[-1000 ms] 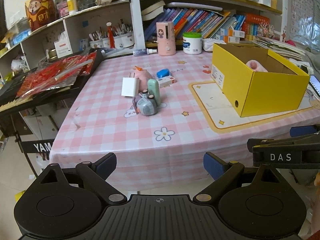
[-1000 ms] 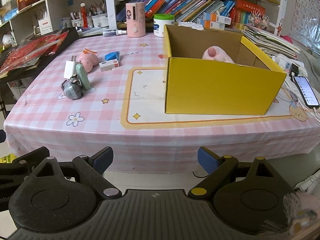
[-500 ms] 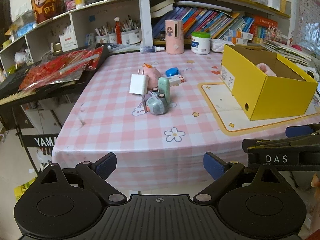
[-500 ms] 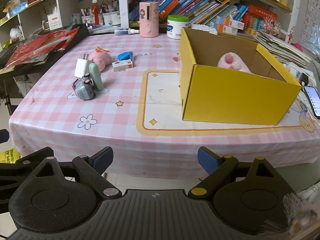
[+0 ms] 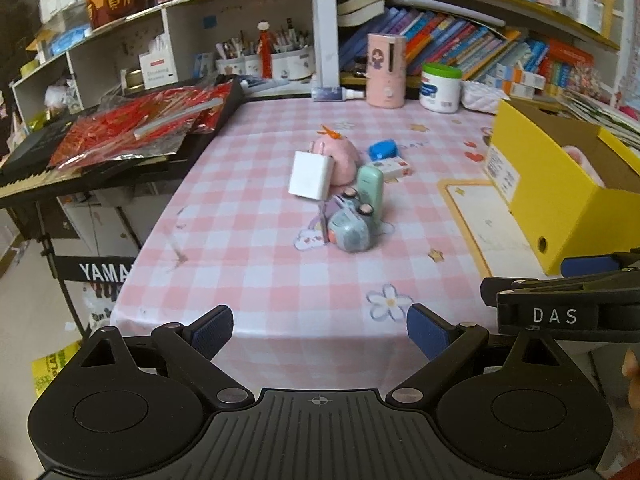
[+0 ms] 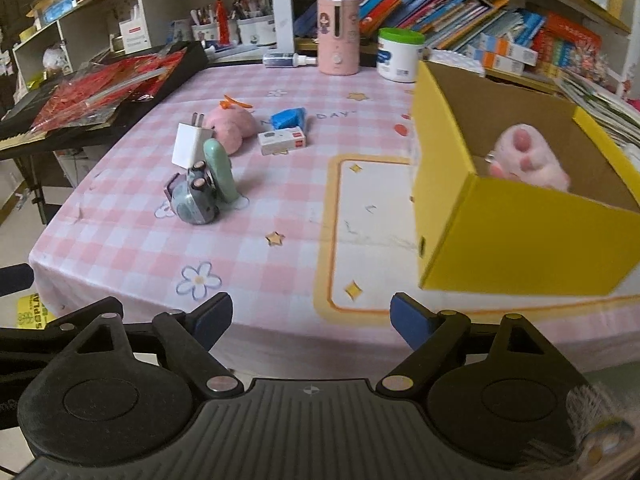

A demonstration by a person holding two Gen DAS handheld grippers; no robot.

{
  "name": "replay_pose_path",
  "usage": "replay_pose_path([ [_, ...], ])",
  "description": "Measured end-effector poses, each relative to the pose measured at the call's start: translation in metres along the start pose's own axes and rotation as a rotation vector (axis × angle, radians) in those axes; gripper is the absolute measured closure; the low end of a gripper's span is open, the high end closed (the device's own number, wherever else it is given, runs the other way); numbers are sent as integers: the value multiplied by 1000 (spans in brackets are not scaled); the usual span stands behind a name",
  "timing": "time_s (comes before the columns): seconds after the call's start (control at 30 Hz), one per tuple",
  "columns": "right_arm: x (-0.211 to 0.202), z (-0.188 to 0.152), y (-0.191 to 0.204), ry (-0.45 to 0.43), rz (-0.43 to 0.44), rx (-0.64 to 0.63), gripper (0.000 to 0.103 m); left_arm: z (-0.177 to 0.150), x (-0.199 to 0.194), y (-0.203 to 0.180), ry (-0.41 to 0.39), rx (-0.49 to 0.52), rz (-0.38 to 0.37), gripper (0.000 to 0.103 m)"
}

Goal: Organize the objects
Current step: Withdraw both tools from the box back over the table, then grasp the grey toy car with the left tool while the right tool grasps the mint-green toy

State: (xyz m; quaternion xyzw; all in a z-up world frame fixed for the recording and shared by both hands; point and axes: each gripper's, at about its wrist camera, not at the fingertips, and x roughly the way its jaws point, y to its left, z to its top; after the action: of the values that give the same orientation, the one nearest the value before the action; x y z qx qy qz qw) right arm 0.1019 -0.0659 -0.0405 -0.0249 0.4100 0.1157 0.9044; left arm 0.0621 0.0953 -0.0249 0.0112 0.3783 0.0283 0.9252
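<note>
Six loose pieces to sort, by the look of it, huddled mid-bench (image 5: 248, 264): white charger plug (image 5: 310, 176), pink plush toy (image 5: 340, 158), mint-green case (image 5: 370, 190), grey-blue toy camera (image 5: 352, 230), blue wedge (image 5: 383, 149), small white box (image 5: 390, 169) with a red end. Already inside the yellow cardboard box (image 5: 560, 208): one pink plush paw (image 6: 528, 158).

Probably light throughout.
- Expect the charger plug to be hard, smooth and a little slippery; best pinched across its flat faces, away from the prongs.
- Expect the plush toy to squash, so take a deep bite at the middle.
- Treat the toy camera as rigid but knobbly; grip across the rounded body, not the small knobs on top.
- Take the mint-green case, propped against the camera, by its narrow sides, and mind that lifting either may tip the other.

Left claw (image 5: 320, 330): pads wide apart, nothing between them, hanging off the near edge of the bench, well short of the cluster, which sits straight ahead and slightly right.

Right claw (image 6: 311, 318): apart too and empty, though just narrowed a touch; also short of the bench edge, with the cluster ahead to the left and the cardboard box ahead to the right, closer.
</note>
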Motion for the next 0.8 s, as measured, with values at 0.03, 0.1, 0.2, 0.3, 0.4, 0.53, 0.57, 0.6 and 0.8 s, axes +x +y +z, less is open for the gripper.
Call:
replay_pose_path([
  [0.03, 3, 4, 0, -3, 7, -4, 20, 3, 3, 1, -3, -8, 2, 8],
  [0.1, 9, 12, 0, -9, 16, -9, 25, 9, 9, 3, -5, -19, 6, 8],
  [0.2, 17, 25, -1, -19, 27, -13, 27, 17, 18, 4, -8, -28, 10, 8],
  [0.3, 25, 38, -2, -32, 36, -23, 27, 26, 27, 3, -6, -33, 11, 8],
  [0.4, 33, 50, -3, -43, 45, -35, 28, 35, 37, 1, -4, -36, 15, 8],
  [0.53, 46, 68, -6, -55, 68, -32, 28, 44, 52, -1, 6, -35, 19, 8],
  [0.57, 49, 72, -6, -60, 75, -32, 28, 46, 57, -2, 11, -35, 20, 8],
  [0.6, 51, 75, -6, -63, 83, -33, 28, 48, 61, -2, 15, -34, 21, 8],
  [0.8, 68, 97, 4, -61, 229, -68, 35, 54, 82, -13, 48, 1, 11, 9],
])
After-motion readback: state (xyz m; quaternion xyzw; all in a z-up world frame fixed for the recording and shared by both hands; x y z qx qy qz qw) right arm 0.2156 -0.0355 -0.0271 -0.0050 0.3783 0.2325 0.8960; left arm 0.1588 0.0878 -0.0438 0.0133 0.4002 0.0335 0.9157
